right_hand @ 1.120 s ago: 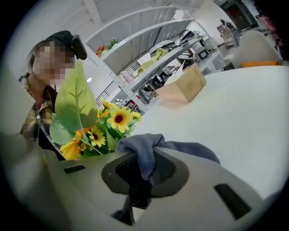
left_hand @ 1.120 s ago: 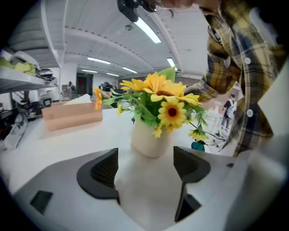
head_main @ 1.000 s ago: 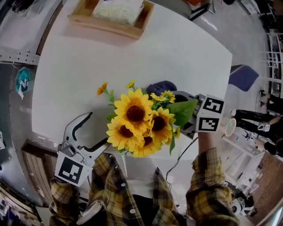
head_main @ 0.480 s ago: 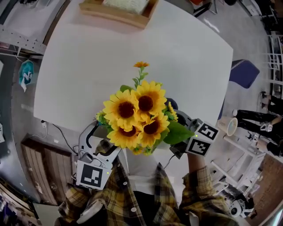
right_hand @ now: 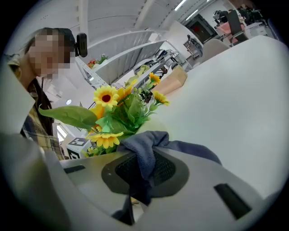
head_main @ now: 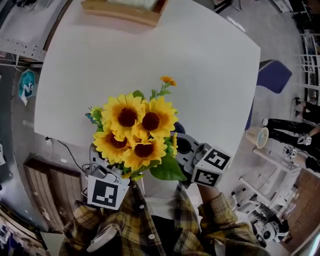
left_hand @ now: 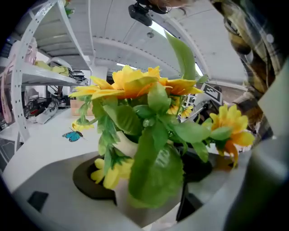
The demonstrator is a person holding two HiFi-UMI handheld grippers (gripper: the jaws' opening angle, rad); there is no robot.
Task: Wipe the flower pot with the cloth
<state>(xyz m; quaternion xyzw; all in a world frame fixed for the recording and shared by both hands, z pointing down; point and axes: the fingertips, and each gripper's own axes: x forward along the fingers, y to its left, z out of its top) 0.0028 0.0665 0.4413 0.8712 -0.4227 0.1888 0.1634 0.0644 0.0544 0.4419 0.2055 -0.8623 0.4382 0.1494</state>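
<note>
A bunch of yellow sunflowers (head_main: 132, 135) hides the flower pot in the head view, at the table's near edge. In the left gripper view the cream flower pot (left_hand: 125, 145) stands between the wide jaws of my left gripper (left_hand: 144, 210). The jaws have just been opening a little, and the pads still hold the pot. Its marker cube (head_main: 105, 192) shows at the lower left. My right gripper (right_hand: 135, 182) is shut on a blue-grey cloth (right_hand: 149, 146). The cloth lies against the pot's side (right_hand: 151, 124), right of the flowers. Its marker cube (head_main: 210, 167) sits beside the leaves.
The white table (head_main: 200, 75) stretches away behind the flowers. A wooden tray (head_main: 125, 12) with something white in it stands at the far edge. A blue chair (head_main: 272, 75) is off the table's right side. Shelves (left_hand: 40, 76) rise at the left.
The flowers and pot have moved left and nearer to the person with my left gripper. My right gripper, with the cloth, has followed them leftward and closer.
</note>
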